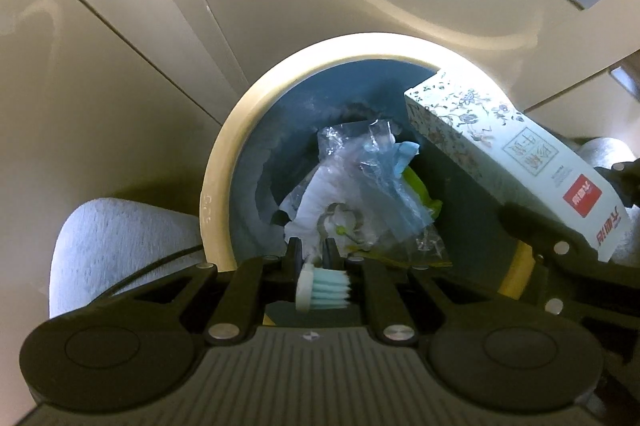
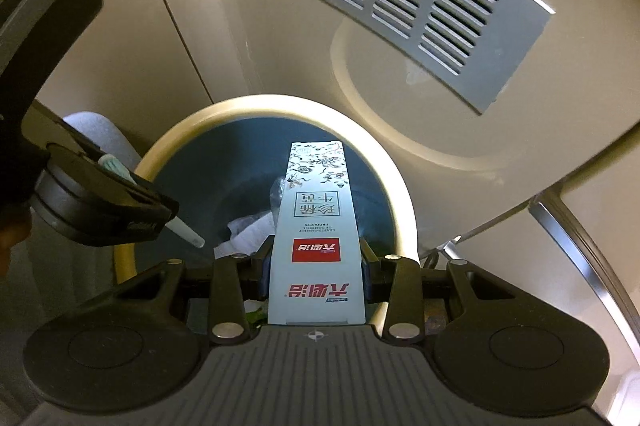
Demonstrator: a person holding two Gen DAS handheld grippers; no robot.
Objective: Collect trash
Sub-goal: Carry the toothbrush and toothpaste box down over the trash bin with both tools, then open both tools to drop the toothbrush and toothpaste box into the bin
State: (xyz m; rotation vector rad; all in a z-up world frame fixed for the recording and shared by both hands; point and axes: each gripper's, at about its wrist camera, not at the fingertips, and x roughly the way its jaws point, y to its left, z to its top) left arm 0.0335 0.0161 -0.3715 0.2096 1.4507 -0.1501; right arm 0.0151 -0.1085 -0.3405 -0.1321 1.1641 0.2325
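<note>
Trash (image 1: 352, 182) lay in the bin (image 1: 224, 162) just beyond both claws: clear plastic, white paper and a green scrap. The left claw (image 1: 312, 254) was nearly closed, pinching a toothbrush (image 1: 322, 288) by its neck, bristle head toward the camera, handle pointing over the bin's rim. The right claw (image 2: 316, 266) was part open, clamped on a flowered box (image 2: 316, 226) that stuck forward over the bin.

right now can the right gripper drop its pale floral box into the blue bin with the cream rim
Probably yes: the right gripper holds the pale floral box over the blue bin, and nothing blocks the opening.
</note>
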